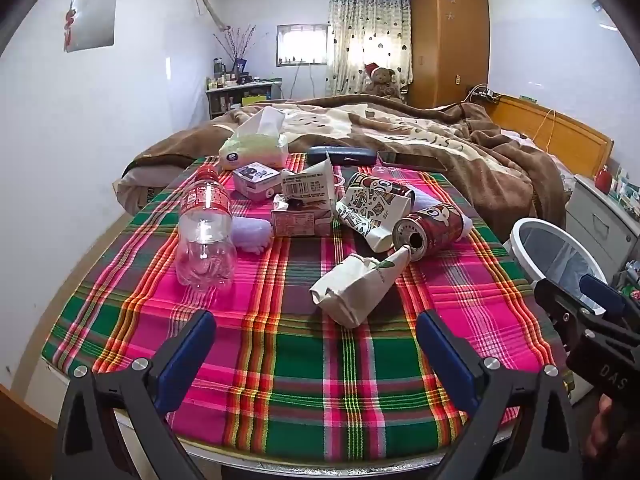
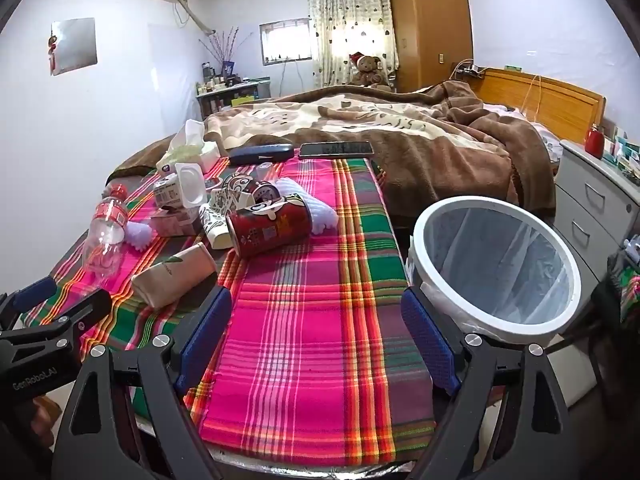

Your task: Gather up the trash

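Trash: crushed beige paper cup (image 1: 358,286), red drink can (image 1: 426,230) on its side, clear plastic bottle (image 1: 206,232), all lying mid plaid tablecloth (image 1: 320,380). White-rimmed lined bin (image 2: 496,268) beside the table's right edge. Left gripper (image 1: 316,336) and right gripper (image 2: 316,316): jaws spread wide, empty, tilted downward over the near cloth.

Beyond your bed (image 1: 400,128) stands a wooden wardrobe (image 1: 448,40); left of it, a curtained window (image 1: 368,40) glows.

The left tongs (image 1: 316,340) have black plastic arms shaped like open triangles, blue textured pads (image 1: 186,360) and round silver screws. The right tongs (image 2: 316,336) are built alike; seen from the side, their black body carries pale lettering.
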Demonstrator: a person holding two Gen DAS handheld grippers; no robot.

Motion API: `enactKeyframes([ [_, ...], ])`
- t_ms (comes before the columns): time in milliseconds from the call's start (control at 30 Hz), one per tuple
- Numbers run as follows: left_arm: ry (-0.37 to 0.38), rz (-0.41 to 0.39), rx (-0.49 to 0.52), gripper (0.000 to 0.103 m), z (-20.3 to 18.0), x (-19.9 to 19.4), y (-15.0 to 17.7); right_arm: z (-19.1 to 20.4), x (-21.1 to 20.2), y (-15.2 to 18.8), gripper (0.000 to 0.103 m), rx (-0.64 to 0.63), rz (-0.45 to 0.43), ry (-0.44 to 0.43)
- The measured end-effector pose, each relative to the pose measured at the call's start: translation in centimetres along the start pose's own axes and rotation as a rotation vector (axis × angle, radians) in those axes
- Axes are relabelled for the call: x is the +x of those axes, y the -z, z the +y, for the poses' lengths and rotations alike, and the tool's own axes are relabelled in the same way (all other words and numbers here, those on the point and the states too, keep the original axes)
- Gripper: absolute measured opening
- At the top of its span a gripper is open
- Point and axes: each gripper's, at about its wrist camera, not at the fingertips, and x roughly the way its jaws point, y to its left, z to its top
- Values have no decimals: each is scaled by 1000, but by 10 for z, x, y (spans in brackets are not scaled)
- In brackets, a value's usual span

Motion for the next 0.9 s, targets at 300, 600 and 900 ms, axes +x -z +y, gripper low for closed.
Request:
enactKeyframes([
  [300, 3, -4, 0, 102, 1, -4, 1, 1, -4, -1, 88, -9, -9, 4],
  [600, 3, -3, -4, 102, 3, -4, 2, 3, -5, -1, 88, -13, -12, 6],
  [900, 5, -1, -7, 102, 1, -3, 2, 3, -6, 0, 88, -14, -13, 8],
])
